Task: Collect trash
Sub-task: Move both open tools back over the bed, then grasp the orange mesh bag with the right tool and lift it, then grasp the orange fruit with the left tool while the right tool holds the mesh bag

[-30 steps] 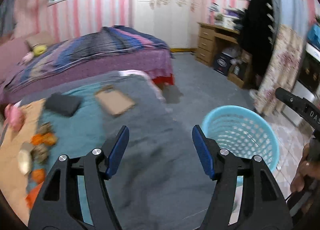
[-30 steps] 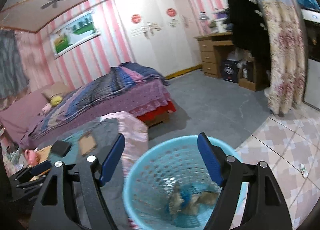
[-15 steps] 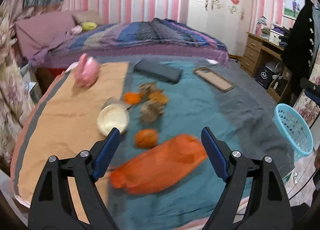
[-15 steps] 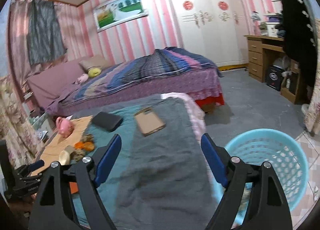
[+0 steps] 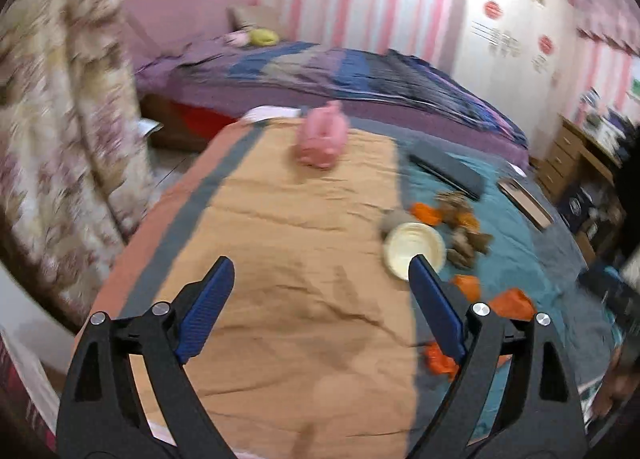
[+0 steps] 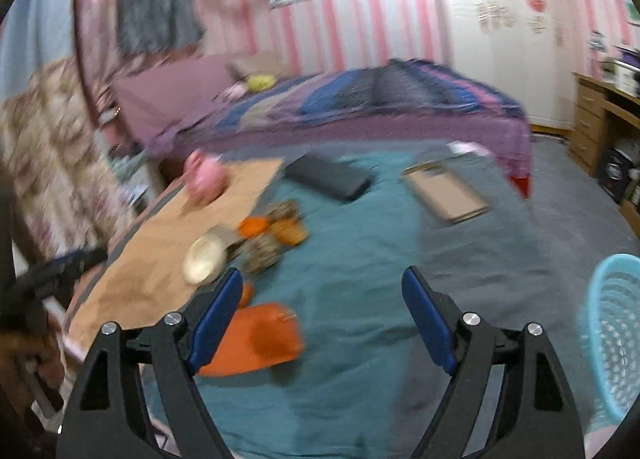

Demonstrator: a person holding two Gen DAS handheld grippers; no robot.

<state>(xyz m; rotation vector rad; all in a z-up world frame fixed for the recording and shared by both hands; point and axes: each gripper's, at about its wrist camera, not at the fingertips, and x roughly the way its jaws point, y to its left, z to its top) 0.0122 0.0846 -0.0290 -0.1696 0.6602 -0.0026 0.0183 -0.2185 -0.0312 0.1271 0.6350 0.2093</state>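
Trash lies on the cloth-covered table: an orange plastic bag (image 6: 260, 339), orange peels (image 6: 254, 226) and brown scraps (image 6: 262, 249) beside a white bowl (image 6: 205, 257). In the left wrist view the bowl (image 5: 414, 249), scraps (image 5: 466, 243) and orange bag (image 5: 512, 303) sit to the right. My left gripper (image 5: 320, 299) is open and empty above the tan cloth. My right gripper (image 6: 320, 311) is open and empty above the teal cloth, just right of the bag. The light blue basket (image 6: 616, 331) stands at the right edge.
A pink piggy bank (image 5: 322, 137), a dark flat case (image 6: 326, 175) and a brown notebook (image 6: 446, 195) lie on the table. A bed (image 6: 360, 107) stands behind, a floral curtain (image 5: 60, 119) to the left, a wooden desk (image 6: 600, 119) at the right.
Both grippers have swung left, away from the basket, toward the trash on the table. The left view now faces the tan cloth. Both stay open and empty.
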